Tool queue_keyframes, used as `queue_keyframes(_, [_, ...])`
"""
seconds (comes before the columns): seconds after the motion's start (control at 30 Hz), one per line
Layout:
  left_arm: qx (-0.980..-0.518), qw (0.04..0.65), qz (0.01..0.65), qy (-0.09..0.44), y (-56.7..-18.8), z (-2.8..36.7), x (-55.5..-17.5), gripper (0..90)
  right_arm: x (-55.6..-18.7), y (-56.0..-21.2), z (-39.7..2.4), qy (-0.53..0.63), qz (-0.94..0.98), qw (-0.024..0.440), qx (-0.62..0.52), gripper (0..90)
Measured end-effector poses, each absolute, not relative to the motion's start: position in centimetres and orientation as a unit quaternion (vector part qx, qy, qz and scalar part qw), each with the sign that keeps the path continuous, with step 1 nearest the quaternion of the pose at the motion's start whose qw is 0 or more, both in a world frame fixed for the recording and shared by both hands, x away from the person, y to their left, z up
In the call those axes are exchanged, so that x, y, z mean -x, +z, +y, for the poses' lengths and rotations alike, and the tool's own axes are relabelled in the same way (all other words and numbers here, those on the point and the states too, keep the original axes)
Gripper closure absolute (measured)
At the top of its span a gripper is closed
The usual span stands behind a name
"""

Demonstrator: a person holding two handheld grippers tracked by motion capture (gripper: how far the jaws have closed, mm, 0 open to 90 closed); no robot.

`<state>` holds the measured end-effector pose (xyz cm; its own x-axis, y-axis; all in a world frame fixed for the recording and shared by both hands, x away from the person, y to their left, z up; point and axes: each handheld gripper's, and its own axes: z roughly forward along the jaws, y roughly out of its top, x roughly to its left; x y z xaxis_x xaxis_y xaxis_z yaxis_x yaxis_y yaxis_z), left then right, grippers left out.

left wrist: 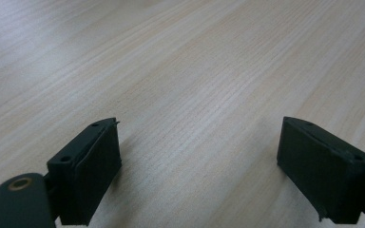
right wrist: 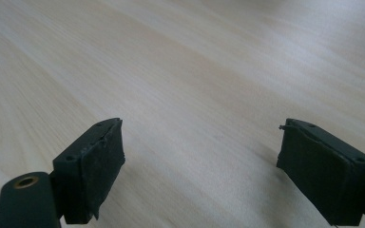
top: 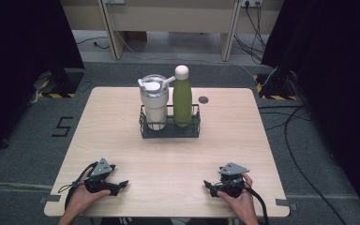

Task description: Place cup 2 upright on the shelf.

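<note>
Both tools, left tool (top: 118, 184) and right tool (top: 209, 186), rest spread on the pale wooden table (top: 122, 140); grey carpet (top: 28, 154) surrounds it.

Tumbler (top: 154, 104) left of bottle (top: 183, 97) in rack (top: 170, 130), mid-table (top: 168, 159), behind both grippers.

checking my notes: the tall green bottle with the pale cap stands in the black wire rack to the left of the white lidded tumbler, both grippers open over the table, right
Not quite. In the high view the tall green bottle with the pale cap stands to the right of the white lidded tumbler in the black wire rack. The left gripper and right gripper are open.
</note>
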<state>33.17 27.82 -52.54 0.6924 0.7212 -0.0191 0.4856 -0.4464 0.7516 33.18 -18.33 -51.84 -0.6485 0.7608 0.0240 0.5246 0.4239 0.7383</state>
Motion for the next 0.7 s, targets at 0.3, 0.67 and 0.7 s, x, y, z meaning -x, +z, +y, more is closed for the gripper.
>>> queue_keyframes(0.3, [-0.837,0.382,0.361,0.154,-52.53,27.82,-33.16,13.6,-33.05,-51.98,-18.05,0.352,0.842,0.16,-0.376,7.8])
queue_keyframes(0.67, [-0.837,0.383,0.36,0.153,-52.53,27.82,-33.16,13.7,-33.11,-52.02,-17.98,0.348,0.846,0.157,-0.372,4.3])
queue_keyframes(0.7, [-0.837,0.382,0.36,0.154,-52.53,27.82,-33.16,13.7,-33.11,-52.03,-17.98,0.347,0.847,0.157,-0.372,4.0])
